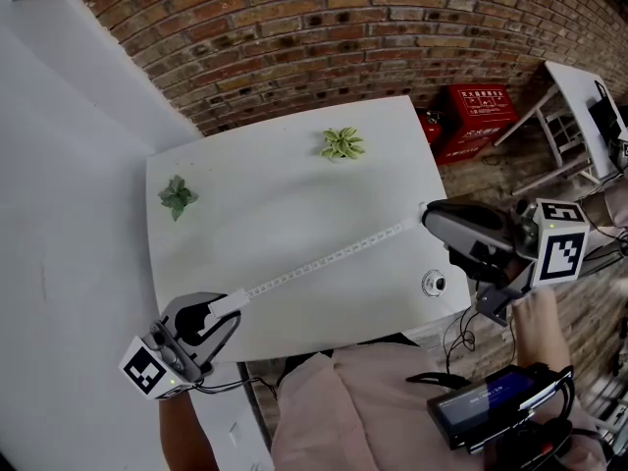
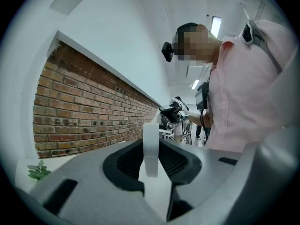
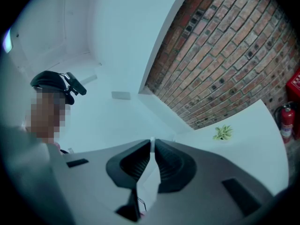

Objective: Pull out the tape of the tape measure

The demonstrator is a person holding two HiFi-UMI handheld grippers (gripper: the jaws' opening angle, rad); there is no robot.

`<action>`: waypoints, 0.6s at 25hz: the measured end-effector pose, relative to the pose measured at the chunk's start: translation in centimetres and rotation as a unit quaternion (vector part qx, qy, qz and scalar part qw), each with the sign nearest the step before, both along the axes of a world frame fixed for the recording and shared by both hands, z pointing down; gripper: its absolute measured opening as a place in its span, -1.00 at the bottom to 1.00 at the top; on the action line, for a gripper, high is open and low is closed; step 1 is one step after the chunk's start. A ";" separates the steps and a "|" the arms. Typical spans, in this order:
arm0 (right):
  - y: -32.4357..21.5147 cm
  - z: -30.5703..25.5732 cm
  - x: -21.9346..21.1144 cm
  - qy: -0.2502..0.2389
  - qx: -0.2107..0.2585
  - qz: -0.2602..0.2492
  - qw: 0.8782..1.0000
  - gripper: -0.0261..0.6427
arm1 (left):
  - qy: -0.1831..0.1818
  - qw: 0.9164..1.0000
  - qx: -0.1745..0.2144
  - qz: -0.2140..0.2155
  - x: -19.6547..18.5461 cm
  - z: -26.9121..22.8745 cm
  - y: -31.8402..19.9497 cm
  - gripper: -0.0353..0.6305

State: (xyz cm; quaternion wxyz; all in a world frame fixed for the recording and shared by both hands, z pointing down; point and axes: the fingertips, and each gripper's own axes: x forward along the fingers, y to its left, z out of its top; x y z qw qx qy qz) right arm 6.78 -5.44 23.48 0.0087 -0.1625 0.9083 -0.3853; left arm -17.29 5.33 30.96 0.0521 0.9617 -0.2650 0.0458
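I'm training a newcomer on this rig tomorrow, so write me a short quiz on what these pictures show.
1. Multiple choice: what does the right gripper pinch? A) a plant B) the tape C) nothing
2. True or false: the tape is fully wound into its case.
3. Fill in: ___ plants stand on the table.

Key
1. B
2. False: it runs straight across the table from the case, held in the left gripper, to the right gripper.
3. Two
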 end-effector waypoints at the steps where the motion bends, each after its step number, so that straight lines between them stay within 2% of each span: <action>1: 0.1 0.1 -0.1 0.000 0.000 -0.001 1.000 -0.81 | -0.001 1.000 -0.011 0.000 0.1 0.3 0.1 -0.58; 10: 0.0 0.7 0.0 0.002 -0.009 0.000 1.000 -0.81 | -0.004 0.999 -0.037 0.006 0.4 1.0 0.3 -0.58; 15: 0.0 0.8 0.1 0.002 -0.012 -0.001 1.000 -0.81 | -0.008 0.999 -0.036 0.008 0.4 0.8 0.2 -0.58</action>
